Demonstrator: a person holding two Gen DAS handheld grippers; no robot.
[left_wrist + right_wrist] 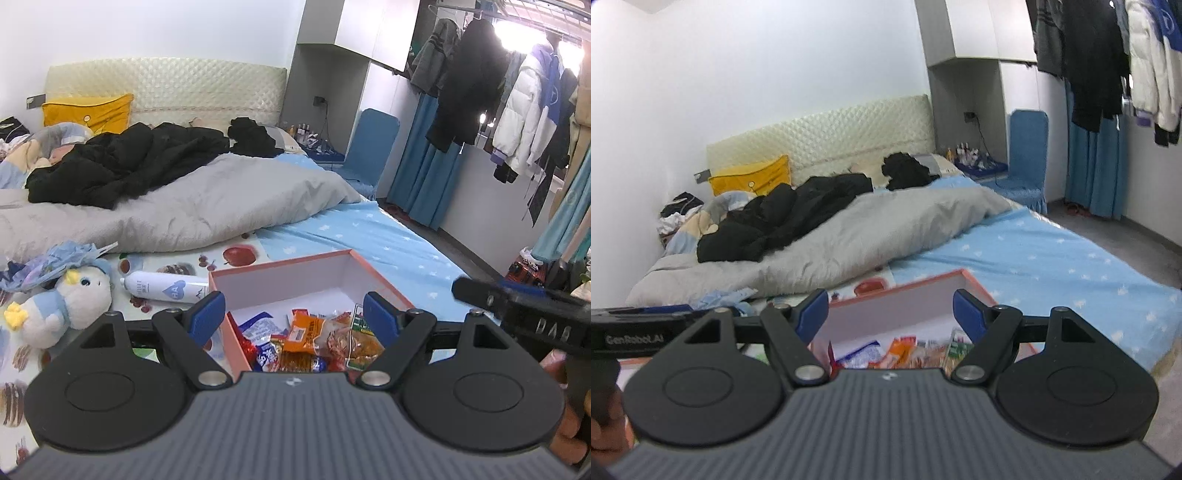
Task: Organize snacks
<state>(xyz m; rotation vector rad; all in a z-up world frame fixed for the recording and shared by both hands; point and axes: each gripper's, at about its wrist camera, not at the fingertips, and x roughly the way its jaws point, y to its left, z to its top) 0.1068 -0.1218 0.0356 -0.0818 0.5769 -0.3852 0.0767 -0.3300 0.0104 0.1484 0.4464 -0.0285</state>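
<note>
An open pink box (pixel 280 266) with white inner walls lies on the bed and holds several snack packets (pixel 314 343), orange, red and blue. My left gripper (pixel 295 314) hangs above the box's near end, open, with nothing between its blue pads. In the right wrist view the same pink box (pixel 923 280) shows its snack packets (pixel 905 350) behind my right gripper (pixel 890 314), which is also open and holds nothing. The right gripper's black body (pixel 517 310) juts in at the right edge of the left wrist view.
A white spray bottle (pixel 166 288) and a plush bird (pixel 62 302) lie left of the box on a fruit-print sheet. A grey duvet (pixel 184 206) with black clothes (pixel 122 170) fills the bed behind. Blue sheet (pixel 1052 258) runs to the right; hanging coats (pixel 517 110) and a blue chair (pixel 373 147) stand beyond.
</note>
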